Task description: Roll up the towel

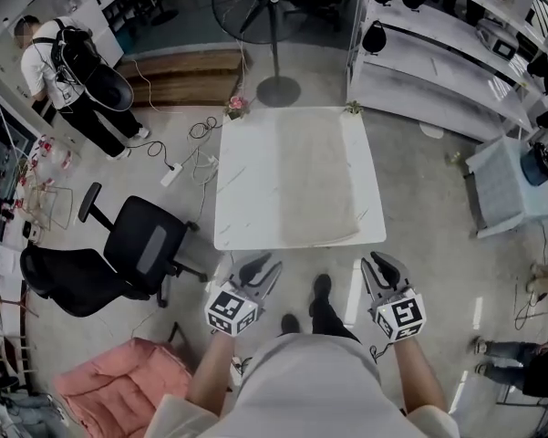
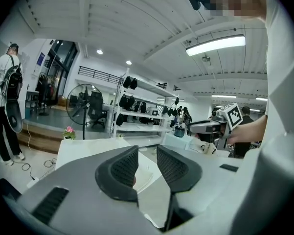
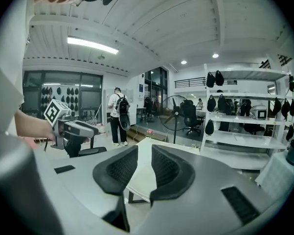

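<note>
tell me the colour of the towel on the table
Pale beige towel spread flat on the white table; clearest in the head view.

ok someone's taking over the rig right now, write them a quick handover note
Left gripper: jaws apart, nothing between them, held short of the table's near edge.
Right gripper: the same, jaws apart and empty, touching nothing.
Towel: spread flat on the right part of the white table.
Done: nothing, no part of the towel is rolled yet.
Left: probably take the towel's near edge with both grippers and roll it up.
</note>
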